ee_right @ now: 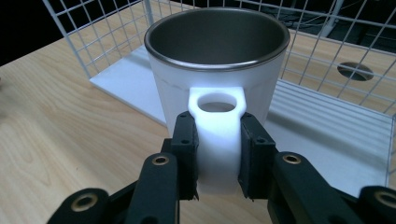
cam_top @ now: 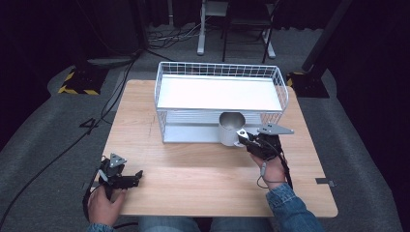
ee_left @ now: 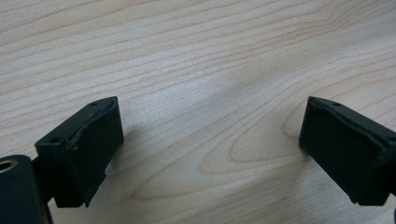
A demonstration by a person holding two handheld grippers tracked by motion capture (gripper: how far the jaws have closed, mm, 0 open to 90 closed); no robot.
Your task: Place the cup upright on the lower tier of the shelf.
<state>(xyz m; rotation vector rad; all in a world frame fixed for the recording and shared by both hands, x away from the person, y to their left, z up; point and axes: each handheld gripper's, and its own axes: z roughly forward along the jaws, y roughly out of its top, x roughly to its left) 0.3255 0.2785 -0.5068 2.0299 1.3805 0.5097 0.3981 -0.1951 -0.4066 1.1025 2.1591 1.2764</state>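
Observation:
A white mug (cam_top: 229, 127) with a grey metal inside stands upright in front of the white wire rack (cam_top: 218, 72). My right gripper (cam_top: 243, 137) is shut on the mug's white handle (ee_right: 217, 140), the jaws pressing it from both sides. In the right gripper view the mug (ee_right: 217, 60) rises just beyond the jaws, close to the rack's front edge. My left gripper (cam_top: 138, 176) rests low over the table's near left part, open, with bare wood between its fingers (ee_left: 88, 144).
The rack has an upper white shelf (cam_top: 220, 94) and a lower white tray (ee_right: 327, 135) behind the mug. The wooden table (cam_top: 193, 174) spreads between both hands. Cables, a chair base and striped floor plates lie beyond the table.

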